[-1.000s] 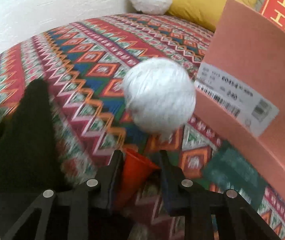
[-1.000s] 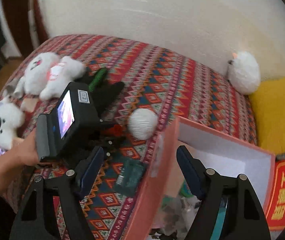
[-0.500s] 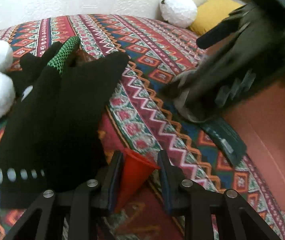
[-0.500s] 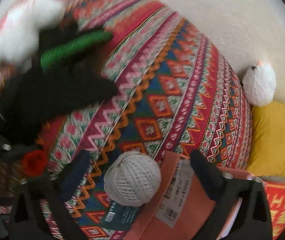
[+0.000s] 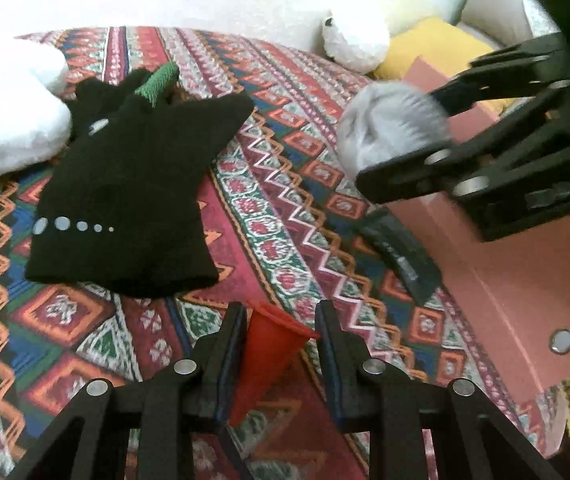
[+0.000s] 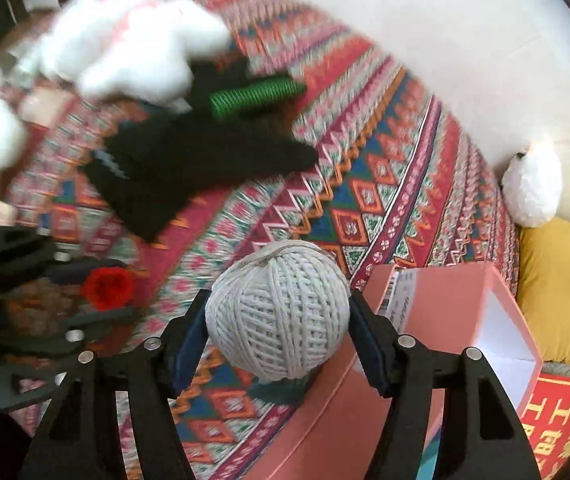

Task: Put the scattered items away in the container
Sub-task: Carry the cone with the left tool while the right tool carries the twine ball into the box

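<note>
My right gripper (image 6: 277, 312) is shut on a white ball of twine (image 6: 277, 312), its pads pressed on both sides, right beside the pink cardboard box (image 6: 441, 320). In the left wrist view the twine ball (image 5: 389, 128) looks blurred in the right gripper (image 5: 409, 140) at the box (image 5: 505, 280) corner. My left gripper (image 5: 281, 320) is shut on a red cone-shaped piece (image 5: 269, 352) low over the patterned bedspread. The red piece (image 6: 107, 286) also shows at the left of the right wrist view. A black glove (image 5: 133, 192) lies ahead of the left gripper.
A dark green packet (image 5: 401, 252) lies against the box wall. A green coil (image 6: 253, 94) sits beside the glove (image 6: 189, 168). White plush toys (image 6: 125, 52) are at the far left, a white plush ball (image 6: 533, 192) and a yellow cushion (image 6: 561, 284) behind the box.
The right gripper dropped from above the box down around the twine ball and closed on it. The left gripper, still holding the red piece, swung left away from the box toward the glove.
</note>
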A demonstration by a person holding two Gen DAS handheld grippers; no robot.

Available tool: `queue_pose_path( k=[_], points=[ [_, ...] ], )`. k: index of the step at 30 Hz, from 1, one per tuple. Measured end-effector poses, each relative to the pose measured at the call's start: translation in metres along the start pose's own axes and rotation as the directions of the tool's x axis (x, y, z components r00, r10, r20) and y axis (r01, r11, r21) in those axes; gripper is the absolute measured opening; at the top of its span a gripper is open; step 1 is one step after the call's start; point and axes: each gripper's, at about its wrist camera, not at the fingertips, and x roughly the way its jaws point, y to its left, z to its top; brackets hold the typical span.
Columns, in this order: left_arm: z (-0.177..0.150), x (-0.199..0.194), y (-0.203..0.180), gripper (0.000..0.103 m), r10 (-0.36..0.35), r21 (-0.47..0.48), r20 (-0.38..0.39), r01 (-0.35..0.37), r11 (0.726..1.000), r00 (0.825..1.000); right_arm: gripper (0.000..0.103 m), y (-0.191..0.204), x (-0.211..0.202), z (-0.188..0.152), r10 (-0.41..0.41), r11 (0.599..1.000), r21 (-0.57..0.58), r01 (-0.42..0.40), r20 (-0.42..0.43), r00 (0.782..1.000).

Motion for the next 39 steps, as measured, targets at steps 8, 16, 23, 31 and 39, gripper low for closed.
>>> queue_pose_path(
  k=[8,16,23,31,39],
  points=[
    [-0.002,-0.057,-0.04,0.029,-0.022,0.062,0.087,0.016,0.998,0.996,0.069,0.031,-0.115,-0.07,0.009,1.0,0.025,-0.014,0.2,0.98],
    [-0.019,-0.128,-0.079,0.029,-0.181,0.119,0.178,0.161,0.98,0.967,0.069,0.042,-0.217,-0.155,-0.045,0.996,0.09,0.012,0.365,0.93],
    [-0.019,-0.173,-0.122,0.029,-0.25,0.197,0.214,0.209,0.958,0.944,0.069,0.028,-0.261,-0.222,-0.108,0.983,0.182,0.031,0.43,0.896],
    [0.022,-0.167,-0.203,0.029,-0.307,0.317,0.213,0.232,0.92,0.928,0.069,-0.014,-0.258,-0.273,-0.155,0.956,0.291,0.026,0.431,0.889],
    [0.092,-0.115,-0.281,0.029,-0.34,0.378,0.156,0.262,0.888,0.928,0.069,-0.08,-0.244,-0.314,-0.212,0.904,0.428,0.012,0.423,0.881]
  ],
)
